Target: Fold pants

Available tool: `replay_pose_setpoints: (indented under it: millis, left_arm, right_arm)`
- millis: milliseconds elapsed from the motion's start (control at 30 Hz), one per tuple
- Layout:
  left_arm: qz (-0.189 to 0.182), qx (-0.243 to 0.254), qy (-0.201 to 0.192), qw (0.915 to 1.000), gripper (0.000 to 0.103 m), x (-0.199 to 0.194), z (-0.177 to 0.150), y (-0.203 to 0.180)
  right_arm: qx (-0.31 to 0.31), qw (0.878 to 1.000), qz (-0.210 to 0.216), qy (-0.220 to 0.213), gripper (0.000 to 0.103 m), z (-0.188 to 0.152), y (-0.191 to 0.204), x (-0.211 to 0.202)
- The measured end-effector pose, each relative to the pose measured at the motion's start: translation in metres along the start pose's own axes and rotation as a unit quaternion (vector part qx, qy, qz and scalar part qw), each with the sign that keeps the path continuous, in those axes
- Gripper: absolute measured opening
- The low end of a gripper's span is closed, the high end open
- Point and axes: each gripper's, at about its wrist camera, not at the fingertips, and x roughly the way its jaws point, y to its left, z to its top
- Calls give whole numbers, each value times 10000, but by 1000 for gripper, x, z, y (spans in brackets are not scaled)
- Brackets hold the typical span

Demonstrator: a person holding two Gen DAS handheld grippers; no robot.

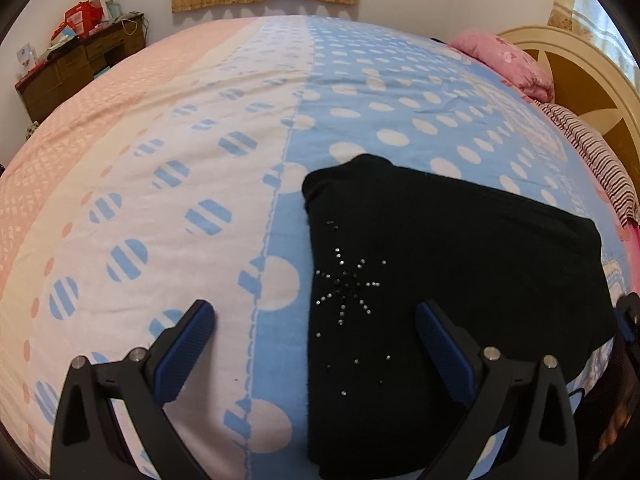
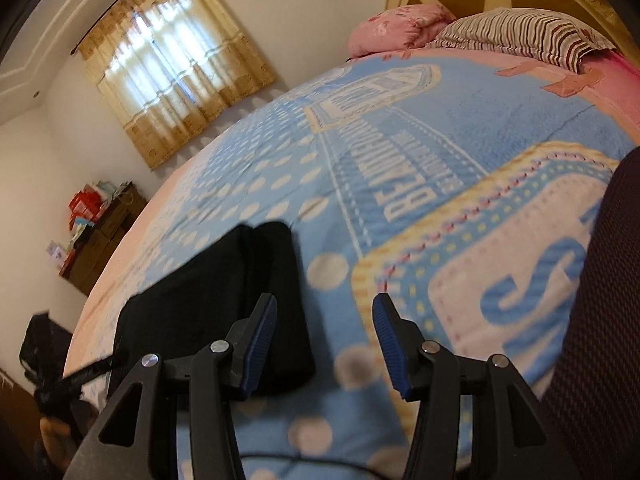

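Folded black pants [image 1: 460,264] lie on the bed [image 1: 180,160], seemingly under the left gripper's [image 1: 316,316] released right jaw; the right gripper [image 2: 324,312] gapes empty beside them.

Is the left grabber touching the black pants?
Cannot tell. In the left wrist view the open left gripper overlaps the folded black pants, but neither view shows contact or a gap plainly.

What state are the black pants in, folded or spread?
Folded: the black pants lie as a compact stacked rectangle on the bedspread; neither tool holds them.
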Motion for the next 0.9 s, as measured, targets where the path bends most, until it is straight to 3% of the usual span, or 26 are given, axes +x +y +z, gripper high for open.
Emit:
replay_pose_setpoints:
  millis: [167,267,367,433,533,667,900]
  left_arm:
    - [52,-9,-3,10000,103,1,-1,-2]
    - [55,-24,14,10000,103,-2,-1,-1]
    - [88,-48,23,9999,103,-1,-2,0]
    - [103,-76,20,9999,103,-2,-2,1]
    - [169,-47,-44,9998,103,-6,0,1]
    - [327,-48,-211,9992,103,-16,7,10]
    - [510,-451,-515,9963,103,-35,23,44]
  right_arm:
    - [-97,9994,233,244,52,-16,5,8]
    - [-100,9999,74,-19,52,-19,10,-1]
    - [-380,9983,364,-239,52,-18,23,-12]
    - [-522,9965,644,-45,52,-19,31,-6]
    - [-739,9952,568,304,52,-30,38,17]
    - [-966,9934,539,317,22,-38,42,25]
    - [-1279,9900,581,132,17,-22,41,7]
